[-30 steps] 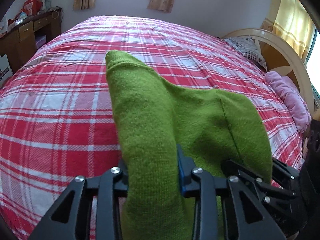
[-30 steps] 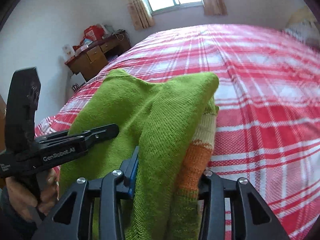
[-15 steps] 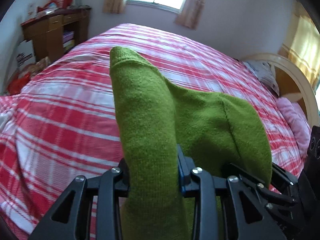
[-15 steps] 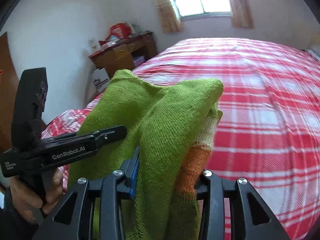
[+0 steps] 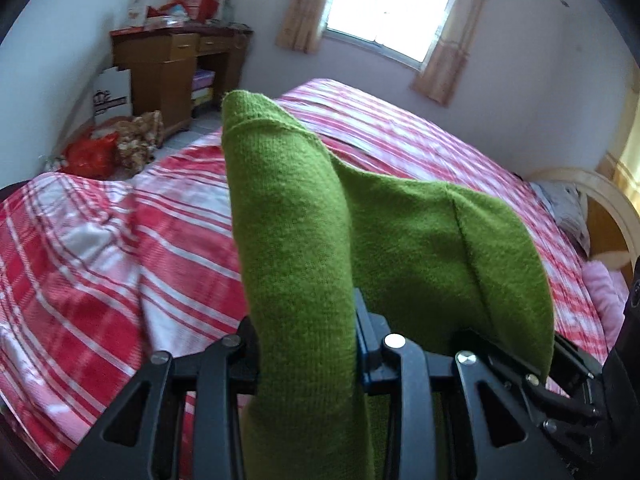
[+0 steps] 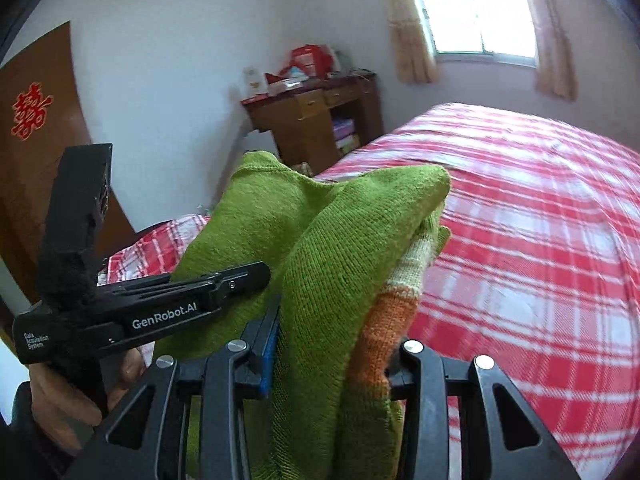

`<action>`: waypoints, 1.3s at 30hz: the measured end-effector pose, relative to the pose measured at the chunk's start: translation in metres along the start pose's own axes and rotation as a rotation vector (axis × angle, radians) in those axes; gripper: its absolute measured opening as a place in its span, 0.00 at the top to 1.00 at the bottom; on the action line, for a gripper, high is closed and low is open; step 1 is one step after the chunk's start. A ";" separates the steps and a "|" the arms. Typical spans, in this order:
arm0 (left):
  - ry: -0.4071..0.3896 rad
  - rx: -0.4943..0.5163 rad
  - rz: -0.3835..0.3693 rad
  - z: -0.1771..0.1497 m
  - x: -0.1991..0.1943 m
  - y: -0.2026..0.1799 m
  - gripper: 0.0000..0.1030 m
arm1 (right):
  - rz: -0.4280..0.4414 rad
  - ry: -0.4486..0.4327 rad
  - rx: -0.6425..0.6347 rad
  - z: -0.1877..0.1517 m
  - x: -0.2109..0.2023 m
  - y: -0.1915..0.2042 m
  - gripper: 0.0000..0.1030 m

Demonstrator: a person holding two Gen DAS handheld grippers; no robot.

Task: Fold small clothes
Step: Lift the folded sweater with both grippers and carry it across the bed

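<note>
- Between the black jaws at the bottom centre of the left wrist view, the left gripper [image 5: 306, 354] clamps a fold of the green knitted sweater [image 5: 400, 248], which rises up the frame's middle.
- Bottom centre of the right wrist view: the right gripper [image 6: 328, 360] pinches the same garment at its orange and cream striped band [image 6: 384, 320].
- Lower left there, a hand [image 6: 60, 396] grips the other tool's handle, angled downward.
- Beyond lies the red and white plaid bed [image 6: 540, 240]; a brown wooden desk [image 5: 168, 64] stands upper left.

Green sweater [image 5: 304, 280] hides tongs' pads (both views).
</note>
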State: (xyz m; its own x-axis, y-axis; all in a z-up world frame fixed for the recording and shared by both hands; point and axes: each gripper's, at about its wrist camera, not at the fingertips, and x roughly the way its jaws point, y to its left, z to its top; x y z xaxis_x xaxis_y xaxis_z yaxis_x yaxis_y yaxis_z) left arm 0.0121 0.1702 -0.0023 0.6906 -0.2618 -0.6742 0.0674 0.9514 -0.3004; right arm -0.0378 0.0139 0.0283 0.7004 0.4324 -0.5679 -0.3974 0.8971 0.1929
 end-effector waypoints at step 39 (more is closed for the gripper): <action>-0.104 -0.080 0.147 0.083 0.056 0.094 0.68 | 0.126 -0.059 -0.149 0.084 0.131 0.048 0.63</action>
State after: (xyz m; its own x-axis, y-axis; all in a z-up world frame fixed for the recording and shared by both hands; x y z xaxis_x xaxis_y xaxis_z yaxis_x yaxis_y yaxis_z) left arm 0.1169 0.2586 -0.0117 0.7595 -0.0992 -0.6429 -0.0942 0.9611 -0.2596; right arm 0.0845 0.1216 0.0306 0.6713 0.5488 -0.4983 -0.5645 0.8141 0.1362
